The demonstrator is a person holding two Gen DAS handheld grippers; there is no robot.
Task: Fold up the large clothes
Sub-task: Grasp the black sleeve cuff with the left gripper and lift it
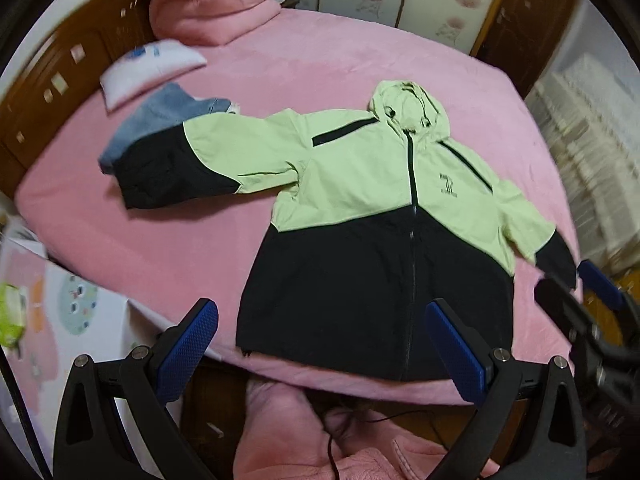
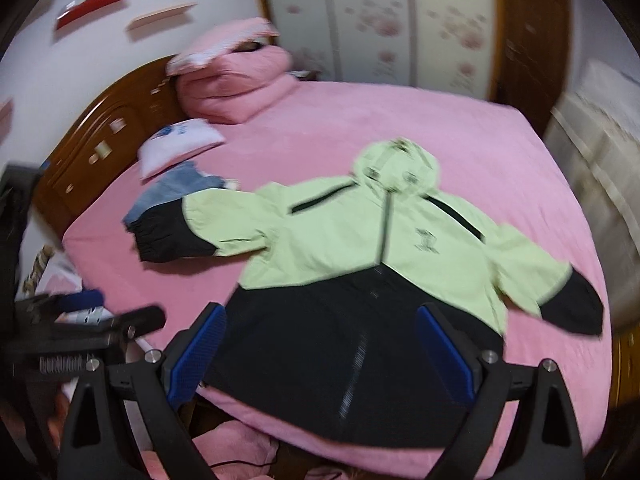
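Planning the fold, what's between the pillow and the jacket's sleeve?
Folded jeans lie between the pillow and the sleeve, which overlaps them; both views show it.

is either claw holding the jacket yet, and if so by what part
Nothing is held. The left claw and right claw are both open above the jacket's black hem, which lies flat on the bed.

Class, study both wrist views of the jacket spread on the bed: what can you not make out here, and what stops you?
- Chest logo on the jacket: too small in the left wrist view, blurred in the right.
- Folded jeans: partly hidden under the jacket's sleeve in both views.
- Jacket hem: partly hidden behind the right gripper, right wrist view.
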